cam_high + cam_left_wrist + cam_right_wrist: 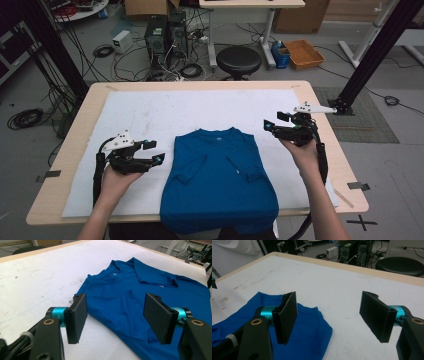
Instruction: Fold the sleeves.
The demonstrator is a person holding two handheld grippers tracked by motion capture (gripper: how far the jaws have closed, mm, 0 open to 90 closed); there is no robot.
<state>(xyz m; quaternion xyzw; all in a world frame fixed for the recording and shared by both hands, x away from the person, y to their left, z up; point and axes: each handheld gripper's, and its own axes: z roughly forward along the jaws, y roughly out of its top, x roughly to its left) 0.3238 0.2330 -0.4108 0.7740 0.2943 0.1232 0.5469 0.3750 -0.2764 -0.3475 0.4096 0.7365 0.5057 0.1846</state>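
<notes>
A white sheet (150,115) covers the pale wooden counter (75,130). A blue short-sleeved cotton T-shirt (217,175) lies flat at the middle of the near edge, sleeves folded inward, hem overhanging. The left tool (156,151) and right tool (272,122) flank it, jaws wide apart, gripping nothing.

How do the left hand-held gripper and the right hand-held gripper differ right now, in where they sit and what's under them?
The left hand-held gripper is nearer the table's front edge, beside the blue T-shirt's side hem; the right hand-held gripper sits farther back, by its shoulder. In its own view the left's jaws frame mostly shirt; the right's frame mostly white table cover, with one jaw over the shirt's edge. Both are open and hold nothing.
</notes>
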